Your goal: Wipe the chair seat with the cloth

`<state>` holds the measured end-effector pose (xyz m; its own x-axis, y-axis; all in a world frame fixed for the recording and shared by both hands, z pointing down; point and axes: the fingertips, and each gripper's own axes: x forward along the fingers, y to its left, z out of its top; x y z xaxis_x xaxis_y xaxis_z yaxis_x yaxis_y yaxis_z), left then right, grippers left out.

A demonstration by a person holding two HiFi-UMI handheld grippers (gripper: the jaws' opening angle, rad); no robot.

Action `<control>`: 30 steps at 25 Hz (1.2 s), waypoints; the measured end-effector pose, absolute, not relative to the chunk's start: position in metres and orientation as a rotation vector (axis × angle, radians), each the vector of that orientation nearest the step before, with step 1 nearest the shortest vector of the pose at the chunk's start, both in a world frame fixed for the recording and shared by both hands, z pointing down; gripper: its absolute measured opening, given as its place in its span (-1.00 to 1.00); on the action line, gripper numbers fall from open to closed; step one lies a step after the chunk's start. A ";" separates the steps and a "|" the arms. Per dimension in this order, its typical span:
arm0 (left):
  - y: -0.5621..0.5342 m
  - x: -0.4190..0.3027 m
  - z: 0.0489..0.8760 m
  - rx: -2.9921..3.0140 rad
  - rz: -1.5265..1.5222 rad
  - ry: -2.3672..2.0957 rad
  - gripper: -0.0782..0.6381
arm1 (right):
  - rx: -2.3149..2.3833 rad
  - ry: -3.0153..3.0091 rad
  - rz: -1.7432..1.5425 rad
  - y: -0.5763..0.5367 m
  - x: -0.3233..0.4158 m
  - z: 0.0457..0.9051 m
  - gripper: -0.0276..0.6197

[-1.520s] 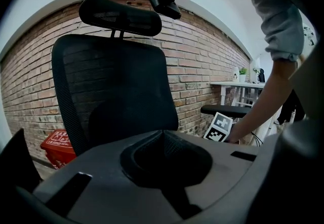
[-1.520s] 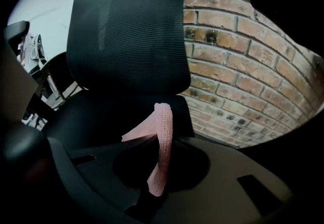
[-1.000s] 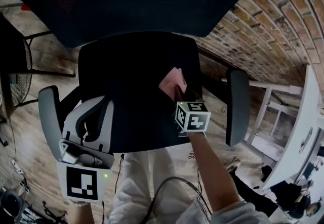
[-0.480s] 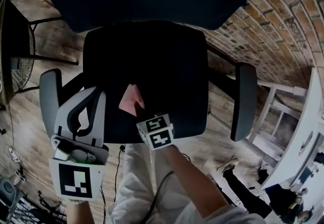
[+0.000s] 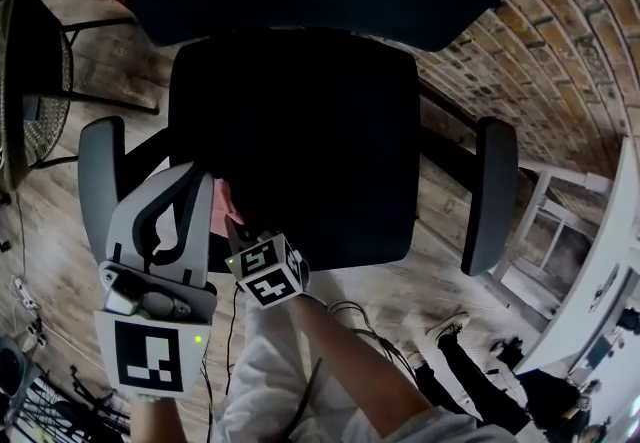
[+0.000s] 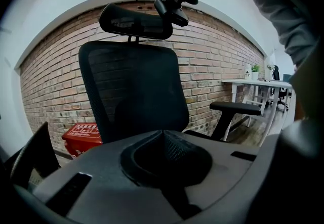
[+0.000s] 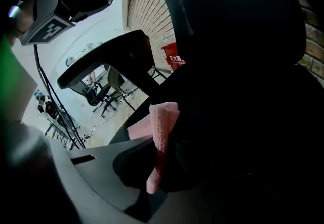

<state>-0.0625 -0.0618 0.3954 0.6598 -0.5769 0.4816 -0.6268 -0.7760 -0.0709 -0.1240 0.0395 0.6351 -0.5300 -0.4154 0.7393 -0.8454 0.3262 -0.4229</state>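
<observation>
— What lies under the chair, from the left?
— A pale wood-plank floor [image 5: 70, 221], with a red plastic crate [image 6: 83, 134] against the rough red brick wall [image 5: 540, 61] behind.

— And the chair?
— A black office chair with a mesh back; its smooth grey left armrest [image 5: 97, 181] comes first. Just beside it hangs the left gripper [image 5: 185, 186], its grey moulded jaws closed together on nothing.

— Where is the cloth?
— The pink knitted cloth [image 7: 161, 142] sits at the front left corner of the wide, dark padded chair seat [image 5: 300, 151]. It is pinched between the clenched jaws of the right gripper [image 7: 156, 170], a folded end standing up past them. Whether it presses on the seat cannot be told.

— Further right?
— The grey right armrest [image 5: 490, 191], then the brick wall curving round to a white desk [image 6: 253, 84]
</observation>
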 end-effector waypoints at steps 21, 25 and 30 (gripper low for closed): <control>-0.053 -0.030 0.383 2.819 0.700 -0.934 -0.73 | 1.653 -1.543 1.064 0.104 0.143 0.641 -0.75; -0.053 -0.036 0.381 2.819 0.708 -0.940 -0.73 | 1.721 -1.491 1.091 0.121 0.161 0.638 -0.75; -0.053 -0.040 0.380 2.825 0.709 -0.948 -0.73 | 1.720 -1.535 1.142 0.122 0.139 0.636 -0.75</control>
